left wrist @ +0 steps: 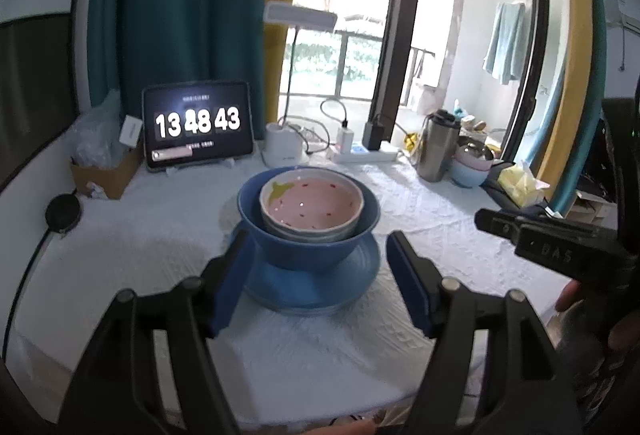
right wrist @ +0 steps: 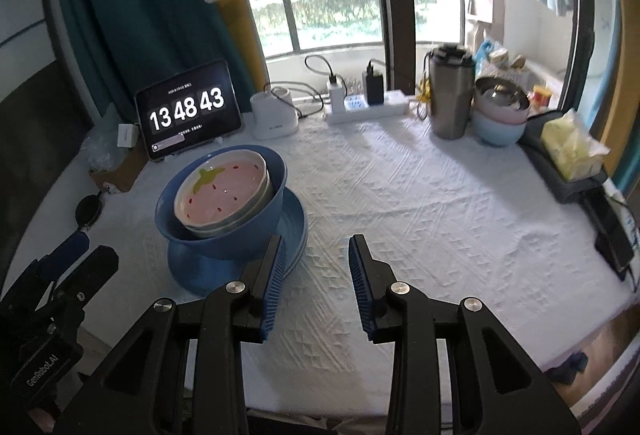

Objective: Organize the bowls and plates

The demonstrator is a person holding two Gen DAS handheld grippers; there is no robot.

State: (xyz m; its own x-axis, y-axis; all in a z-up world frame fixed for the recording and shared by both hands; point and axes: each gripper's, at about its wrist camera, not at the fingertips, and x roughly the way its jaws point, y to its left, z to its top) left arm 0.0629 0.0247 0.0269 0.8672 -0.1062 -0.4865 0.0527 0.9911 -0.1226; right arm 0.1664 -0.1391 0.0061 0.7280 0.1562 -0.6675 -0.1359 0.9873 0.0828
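Observation:
A pink strawberry-pattern bowl (left wrist: 312,205) sits nested in a blue bowl (left wrist: 308,243), which stands on a blue plate (left wrist: 316,289) on the white tablecloth. The stack also shows in the right wrist view: pink bowl (right wrist: 222,193), blue bowl (right wrist: 224,243), plate (right wrist: 292,223). My left gripper (left wrist: 318,247) is open and empty, its fingers either side of the stack's near edge. My right gripper (right wrist: 316,249) is open and empty, just right of the plate, its left finger in front of the plate's rim.
At the table's back stand a tablet clock (right wrist: 188,111), a white lamp base (right wrist: 274,115), a power strip (right wrist: 368,105), a steel tumbler (right wrist: 450,95) and stacked bowls (right wrist: 500,111). A tissue pack (right wrist: 572,143) lies right. A cardboard box (left wrist: 106,175) sits left.

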